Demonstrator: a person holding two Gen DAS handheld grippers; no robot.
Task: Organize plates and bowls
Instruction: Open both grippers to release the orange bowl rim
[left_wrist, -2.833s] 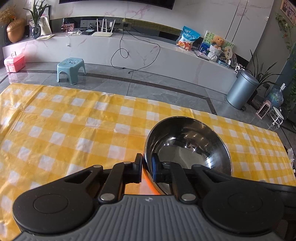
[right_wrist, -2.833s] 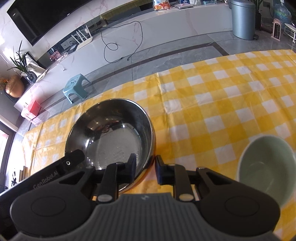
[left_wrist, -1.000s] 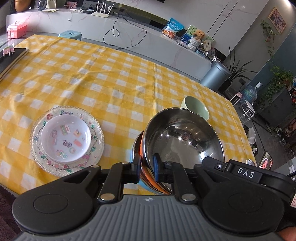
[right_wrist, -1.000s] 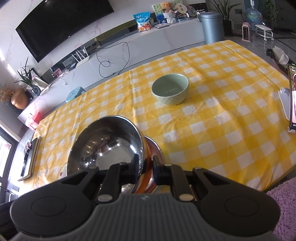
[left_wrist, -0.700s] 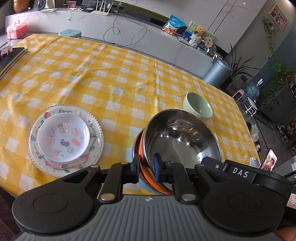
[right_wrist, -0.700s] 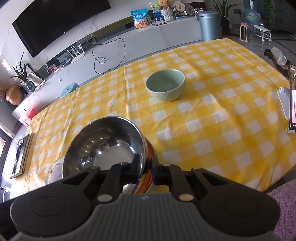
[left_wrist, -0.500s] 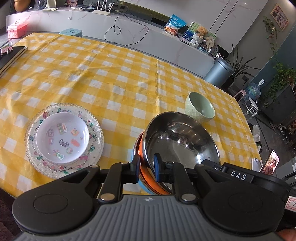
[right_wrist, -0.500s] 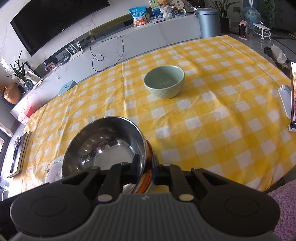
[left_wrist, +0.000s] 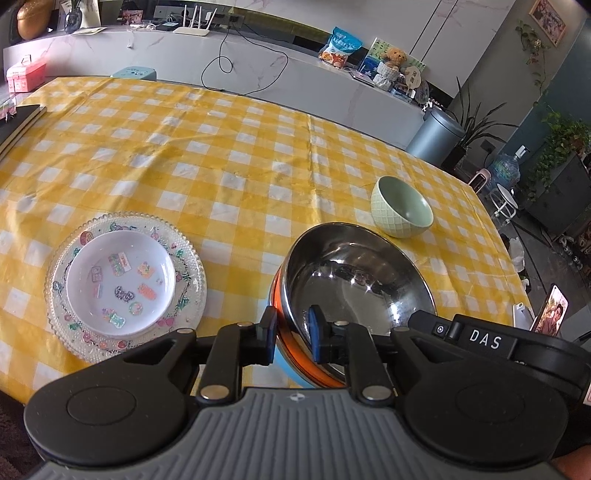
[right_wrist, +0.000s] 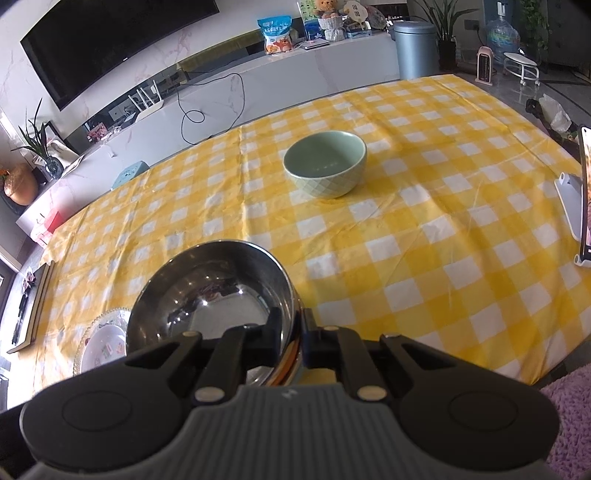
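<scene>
A shiny steel bowl (left_wrist: 354, 280) sits nested in an orange-rimmed bowl (left_wrist: 286, 341) with a blue base. My left gripper (left_wrist: 291, 332) is shut on their left rims. My right gripper (right_wrist: 291, 339) is shut on the right rim of the steel bowl (right_wrist: 210, 291). The stack is held near the table's front edge. A green ceramic bowl (left_wrist: 400, 211) stands on the yellow checked cloth beyond; it also shows in the right wrist view (right_wrist: 325, 168). A small white plate (left_wrist: 120, 282) lies on a clear patterned plate (left_wrist: 188, 295) at the left.
A dark book or tablet (left_wrist: 14, 122) lies at the table's far left edge. A phone on a white stand (right_wrist: 580, 206) stands at the right edge. A purple rug (right_wrist: 569, 413) lies on the floor at the right.
Both grippers have carried the steel bowl stack from over the table back toward the front edge. The green bowl and the plates have come into view and now lie farther ahead.
</scene>
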